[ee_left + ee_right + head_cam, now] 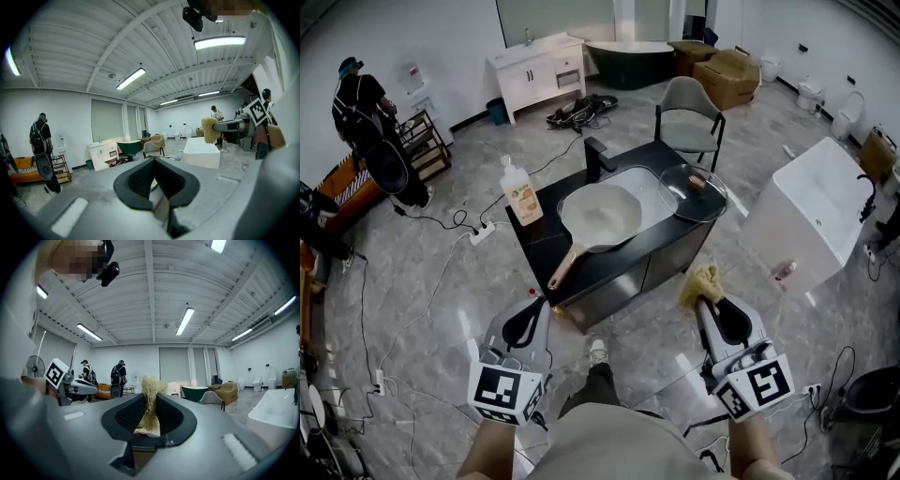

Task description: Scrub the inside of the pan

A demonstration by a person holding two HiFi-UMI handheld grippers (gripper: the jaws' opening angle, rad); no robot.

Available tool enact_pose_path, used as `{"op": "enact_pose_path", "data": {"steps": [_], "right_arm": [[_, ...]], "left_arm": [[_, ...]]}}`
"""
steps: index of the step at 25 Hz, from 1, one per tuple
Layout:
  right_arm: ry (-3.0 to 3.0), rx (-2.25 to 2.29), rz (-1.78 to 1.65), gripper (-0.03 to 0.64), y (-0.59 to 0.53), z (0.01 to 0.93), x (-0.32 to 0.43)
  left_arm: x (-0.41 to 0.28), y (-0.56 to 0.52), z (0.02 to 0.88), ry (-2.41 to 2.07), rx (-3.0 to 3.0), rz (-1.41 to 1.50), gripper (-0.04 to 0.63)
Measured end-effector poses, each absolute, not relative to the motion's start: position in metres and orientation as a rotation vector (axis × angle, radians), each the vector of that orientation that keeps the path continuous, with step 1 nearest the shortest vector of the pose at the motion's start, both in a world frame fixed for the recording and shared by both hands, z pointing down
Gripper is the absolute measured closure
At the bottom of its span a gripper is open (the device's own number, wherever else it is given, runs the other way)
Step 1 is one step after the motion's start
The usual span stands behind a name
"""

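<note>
A pale grey pan (pixel 600 216) with a wooden handle lies in the sink of the black counter (pixel 581 272), ahead of me. Both grippers hang low in front of the counter, well short of the pan. My left gripper (pixel 530 300) (pixel 153 161) has its jaws together with nothing between them. My right gripper (pixel 706 300) (pixel 150 401) is shut on a yellowish fibrous scrubber (pixel 703 281) (pixel 151 390), which sticks out past the fingertips. In the left gripper view the scrubber (pixel 210 130) shows at the right, on the end of the other gripper.
A glass lid (pixel 692 192) rests on the counter's right end, a soap bottle (pixel 521 192) on its left corner, a black tap (pixel 597 157) behind the sink. A grey chair (pixel 689 117) stands beyond, a white tub (pixel 811 211) at the right. Cables cross the floor; people stand at the far left.
</note>
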State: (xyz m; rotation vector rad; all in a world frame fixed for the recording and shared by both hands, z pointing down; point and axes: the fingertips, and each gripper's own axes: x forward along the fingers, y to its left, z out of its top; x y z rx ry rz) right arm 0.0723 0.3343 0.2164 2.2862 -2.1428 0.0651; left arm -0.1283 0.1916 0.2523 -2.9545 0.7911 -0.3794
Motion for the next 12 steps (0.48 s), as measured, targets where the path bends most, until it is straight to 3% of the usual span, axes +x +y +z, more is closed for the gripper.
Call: {"op": "enact_pose_path", "data": {"steps": [12], "right_arm": [[-2.067,2.264,0.146,0.541,0.219,0.229,0.122]], "left_arm": [[-0.074,0.086,0.261,0.687,-3.143,-0.308,0.594]]}}
